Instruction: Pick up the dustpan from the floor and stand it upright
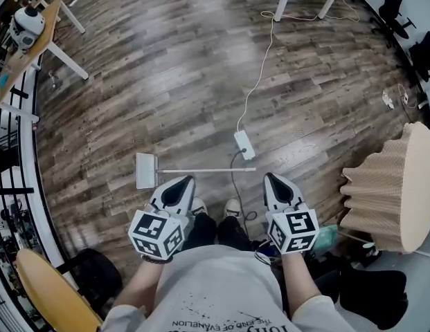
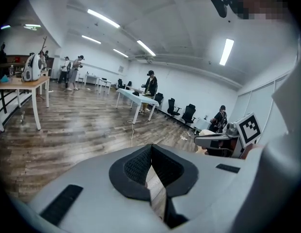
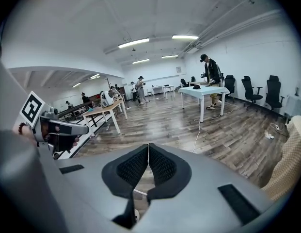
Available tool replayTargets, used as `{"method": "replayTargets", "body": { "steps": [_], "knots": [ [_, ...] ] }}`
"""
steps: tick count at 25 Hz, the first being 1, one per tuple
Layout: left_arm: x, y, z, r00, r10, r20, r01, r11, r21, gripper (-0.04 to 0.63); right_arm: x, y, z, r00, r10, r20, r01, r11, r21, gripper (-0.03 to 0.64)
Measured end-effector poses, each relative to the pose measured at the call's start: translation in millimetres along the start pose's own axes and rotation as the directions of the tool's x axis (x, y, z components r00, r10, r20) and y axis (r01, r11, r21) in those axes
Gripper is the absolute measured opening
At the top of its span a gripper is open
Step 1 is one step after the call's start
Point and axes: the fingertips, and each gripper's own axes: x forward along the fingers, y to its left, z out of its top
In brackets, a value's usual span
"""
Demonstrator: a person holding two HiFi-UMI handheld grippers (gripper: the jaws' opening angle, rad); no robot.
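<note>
Cut off: the corrugated cardboard piece (image 1: 398, 185) runs out of the right edge of the head view. The yellow chair (image 1: 52, 292) in the lower left corner is only partly in frame.
Hidden: our own torso fills the bottom centre of the head view and covers the legs. Only the shoes (image 1: 199, 205) show past it.
Hard to make out: in the right gripper view a pale strip shows through the gap under the jaws. We cannot tell what it is.
Dustpan, place: the dustpan (image 1: 147, 171) lies flat on the wood floor (image 1: 166, 81), left of centre in the head view, just above the shoes.
Dustpan, look: white, with a flat rectangular pan at the left end. A thin straight handle runs level to the right and ends just below the power strip (image 1: 244, 144).
Left gripper (image 1: 180, 180): jaws pressed together with nothing between them. Its tip sits just below the handle in the frame, close to the pan. We cannot judge contact.
Right gripper (image 1: 272, 178): jaws likewise closed on nothing. Its tip sits right of the handle's end, clear of it.
</note>
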Motion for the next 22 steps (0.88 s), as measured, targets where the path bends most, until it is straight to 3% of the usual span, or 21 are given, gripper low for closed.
{"method": "replayTargets", "body": {
  "steps": [4,8,11,22],
  "knots": [
    [2.5,14.9,-2.8,1.000,-0.028,-0.013,0.028,1.000,-0.002,0.023,9.8,6.9,-6.2,0.999,-0.018,-0.026,0.018,1.000,-0.002,0.026],
    [15.6,27.1,-9.4,0.998,-0.061,-0.032,0.063,0.997,0.050,0.023,22.4,9.7,-24.3,0.998,-0.024,-0.065,0.022,0.999,-0.024,0.026],
    [23.0,32.9,-23.9,0.996,-0.068,-0.059,0.069,0.997,0.021,0.023,25.0,1.6,-39.6,0.993,-0.036,-0.109,0.032,0.999,-0.034,0.026],
    [82.2,52.2,-56.1,0.991,-0.050,-0.128,0.047,0.998,-0.029,0.023,46.4,-111.6,-40.6,0.977,-0.165,-0.134,0.158,0.985,-0.065,0.026]
  ]
}}
